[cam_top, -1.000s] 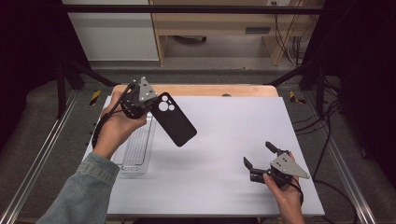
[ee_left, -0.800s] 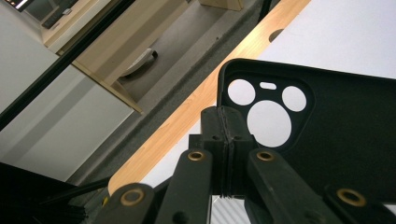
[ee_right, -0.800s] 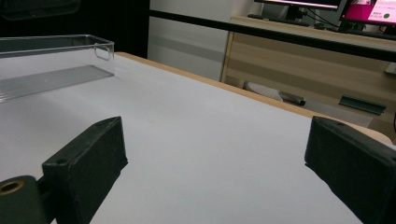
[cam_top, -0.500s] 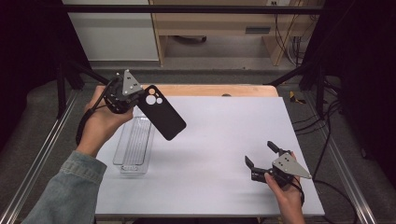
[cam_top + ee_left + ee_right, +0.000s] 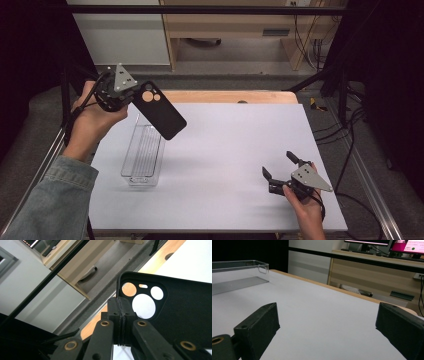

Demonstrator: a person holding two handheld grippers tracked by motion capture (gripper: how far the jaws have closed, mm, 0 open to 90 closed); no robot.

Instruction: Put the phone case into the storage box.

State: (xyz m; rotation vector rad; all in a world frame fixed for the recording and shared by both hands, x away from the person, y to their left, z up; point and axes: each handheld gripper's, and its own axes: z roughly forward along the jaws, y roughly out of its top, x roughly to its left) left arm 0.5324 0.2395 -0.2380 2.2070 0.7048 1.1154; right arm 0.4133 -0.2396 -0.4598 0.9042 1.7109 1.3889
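One phone case (image 5: 160,111), one clear tray (image 5: 143,154) and two claws are in sight above the white table (image 5: 235,150). The left claw (image 5: 131,94) is clenched on the phone case at its camera-hole end, held in the air over the far left part of the table, above and just past the far end of the tray. In the left gripper view the two pads meet on the thin edge of the case (image 5: 175,312) beside the three round holes. The case is black, and in the high view its long axis slants from the claw at upper left down toward the lower right, with the camera-hole end up at the claw and the plain end hanging free. The tray lies on the table with its long axis running near to far. The right claw (image 5: 282,170) rests low at the near right of the table, released, its jaws spread wide with nothing between them.
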